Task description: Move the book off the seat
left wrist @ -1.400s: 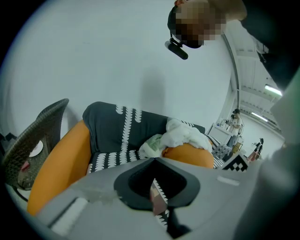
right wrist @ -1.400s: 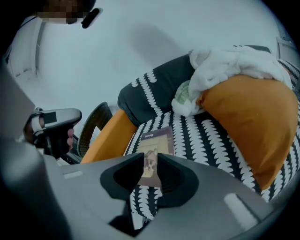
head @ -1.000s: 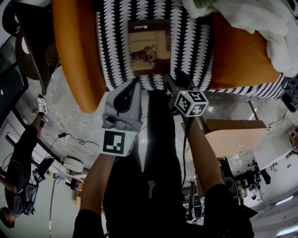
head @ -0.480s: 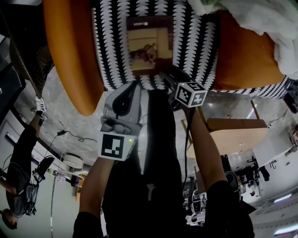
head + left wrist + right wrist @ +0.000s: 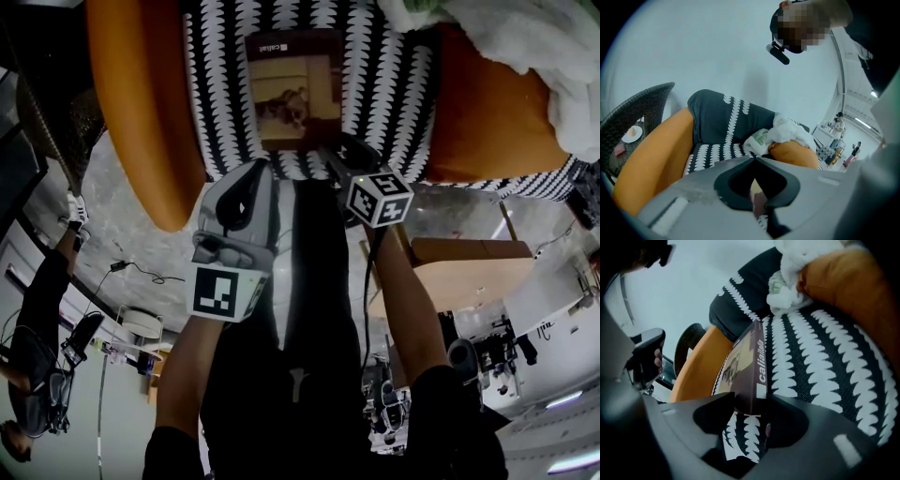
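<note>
A brown book (image 5: 293, 89) with a photo on its cover lies on the black-and-white patterned seat (image 5: 384, 84) of an orange armchair. My right gripper (image 5: 333, 155) is at the book's near right corner. In the right gripper view the book (image 5: 740, 366) stands between the jaws with its spine toward me. The right gripper (image 5: 747, 404) has just been closing, and its jaws now touch both sides of the book. My left gripper (image 5: 261, 169) hovers just off the seat's front edge, left of the book. Its jaws meet at the tip (image 5: 753, 159) with nothing in them.
Thick orange armrests (image 5: 141, 103) flank the seat. A crumpled white cloth (image 5: 506, 37) lies on the right armrest. Beside the armchair stands a dark wicker chair (image 5: 633, 112). Another person (image 5: 37, 319) stands on the floor at the left, and a light brown box (image 5: 450, 272) sits at the right.
My right gripper has slid forward and down onto the book's near right corner. The left gripper has stayed nearly in place.
</note>
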